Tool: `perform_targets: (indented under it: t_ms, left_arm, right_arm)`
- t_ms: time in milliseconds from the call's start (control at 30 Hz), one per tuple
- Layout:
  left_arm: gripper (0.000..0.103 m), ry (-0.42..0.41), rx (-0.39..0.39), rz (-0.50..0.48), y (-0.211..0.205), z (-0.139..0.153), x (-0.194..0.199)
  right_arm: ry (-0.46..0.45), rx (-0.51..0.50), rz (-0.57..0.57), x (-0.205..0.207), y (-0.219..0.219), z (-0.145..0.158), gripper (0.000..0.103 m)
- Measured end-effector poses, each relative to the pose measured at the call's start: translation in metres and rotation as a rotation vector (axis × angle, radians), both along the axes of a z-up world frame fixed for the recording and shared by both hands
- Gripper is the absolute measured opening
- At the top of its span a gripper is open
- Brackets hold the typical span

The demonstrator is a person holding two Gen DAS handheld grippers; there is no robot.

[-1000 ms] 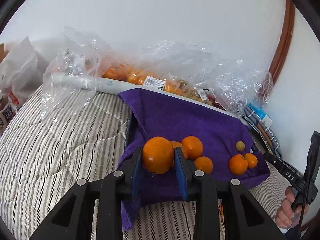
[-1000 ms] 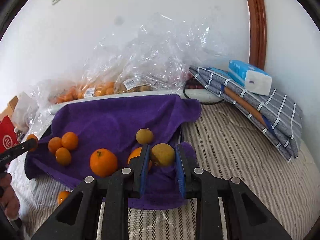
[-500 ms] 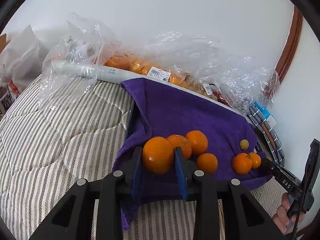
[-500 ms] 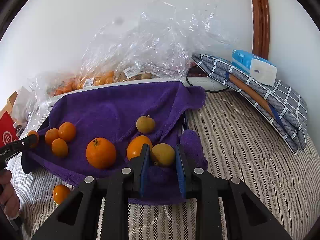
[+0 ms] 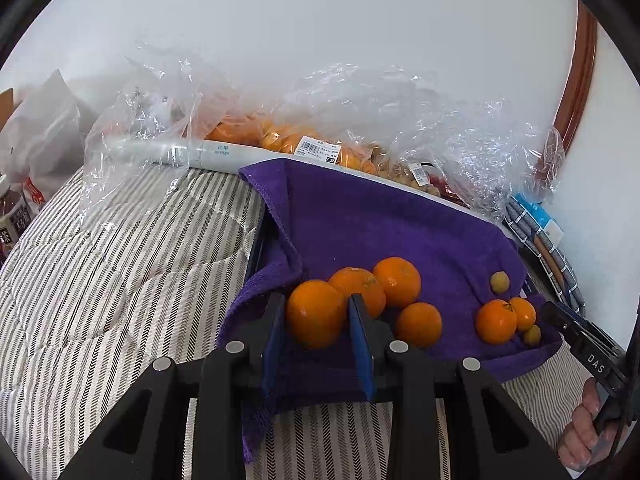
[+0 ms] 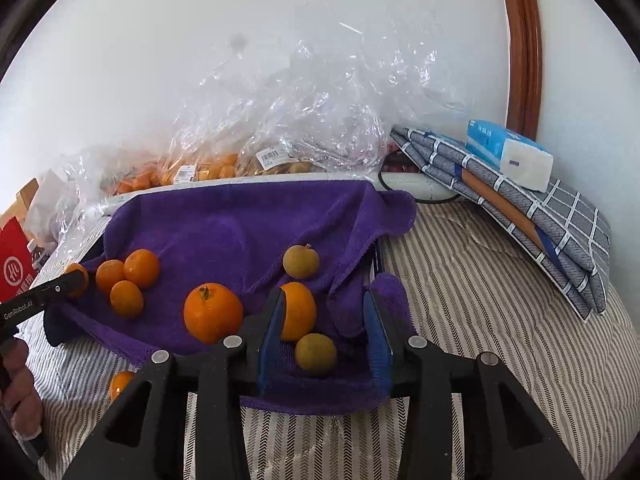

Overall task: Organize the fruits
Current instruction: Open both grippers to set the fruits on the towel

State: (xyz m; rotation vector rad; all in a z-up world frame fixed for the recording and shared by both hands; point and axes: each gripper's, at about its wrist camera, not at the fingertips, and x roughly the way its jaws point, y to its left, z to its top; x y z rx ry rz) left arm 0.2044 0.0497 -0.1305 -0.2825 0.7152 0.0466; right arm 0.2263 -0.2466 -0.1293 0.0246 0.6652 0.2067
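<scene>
My left gripper [image 5: 316,312] is shut on an orange [image 5: 315,313] at the near left edge of a purple towel [image 5: 372,220]. Three more oranges [image 5: 396,280] lie right beside it. My right gripper [image 6: 324,328] is open over the towel's [image 6: 240,224] near right corner. A small yellow-green fruit [image 6: 316,354] lies loose on the towel between its fingers. An orange [image 6: 298,310] and a bigger orange [image 6: 212,312] lie just left of it. A second yellow-green fruit [image 6: 301,261] lies farther back.
Clear plastic bags of fruit [image 5: 288,140] lie along the white wall behind the towel. A folded checked cloth [image 6: 520,208] with a tissue pack [image 6: 508,154] lies at the right. One orange [image 6: 120,384] lies off the towel on the striped bedding [image 5: 120,260].
My right gripper has opened and let go of the yellow-green fruit, which now rests on the towel. My left gripper has moved in over the towel with its orange.
</scene>
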Motion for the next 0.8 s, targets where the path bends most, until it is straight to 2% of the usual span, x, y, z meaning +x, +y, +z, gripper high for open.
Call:
perform_targets:
  t_ms: [67,300,433,700,800]
  left_arm:
    - [0.037,-0.004,0.002,-0.014,-0.002,0.000,0.000]
    - [0.042,-0.010,0.029,-0.024,-0.006,0.001,-0.001]
    - [0.045,-0.018,0.022,-0.025,-0.005,0.002,-0.003]
    - [0.052,-0.039,0.039,-0.028,-0.007,0.005,-0.009]
    - [0.054,-0.030,0.017,-0.032,-0.004,0.004,-0.010]
  right_arm:
    - [-0.010,0.008,-0.001,-0.001,-0.001,0.002,0.043]
    - [-0.027,0.025,-0.053,0.000,-0.009,0.003,0.044]
    - [-0.048,0.056,-0.036,-0.002,-0.011,0.006,0.044]
    - [-0.051,0.053,-0.040,-0.004,-0.009,0.008,0.044]
    - [-0.054,0.052,-0.034,-0.007,-0.009,0.010,0.044]
